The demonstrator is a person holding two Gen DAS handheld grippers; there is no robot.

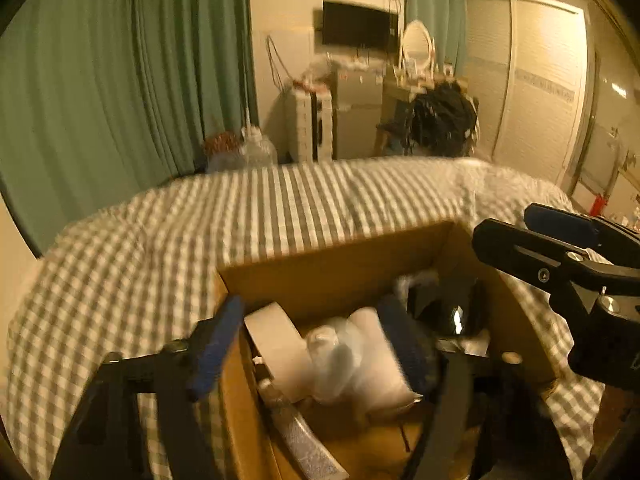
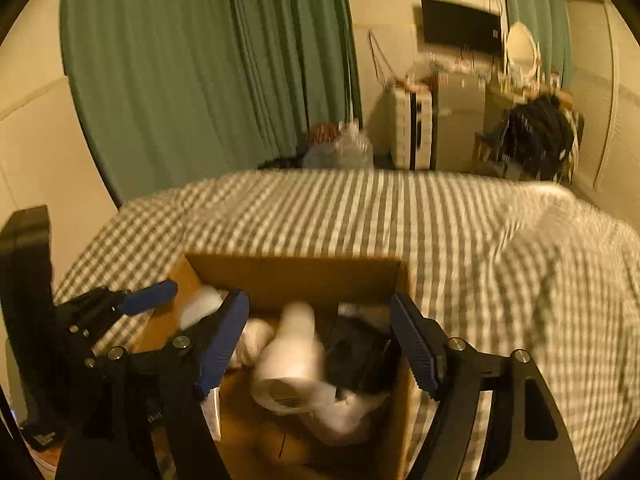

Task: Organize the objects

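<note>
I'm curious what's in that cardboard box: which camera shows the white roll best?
The right wrist view: the white roll lies mid-frame between the open right gripper, its hollow end visible, though blurred. The left wrist view shows it partly behind a clear plastic-wrapped item.

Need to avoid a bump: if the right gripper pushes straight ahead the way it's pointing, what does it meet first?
Most likely the blurred white roll lying in the cardboard box, right between the open fingers of the right gripper. Depth is unclear through the blur.

Warm-lit bedroom: green curtains [image 1: 120, 80], checked bedspread [image 1: 280, 208], wall television [image 1: 356, 24].
</note>
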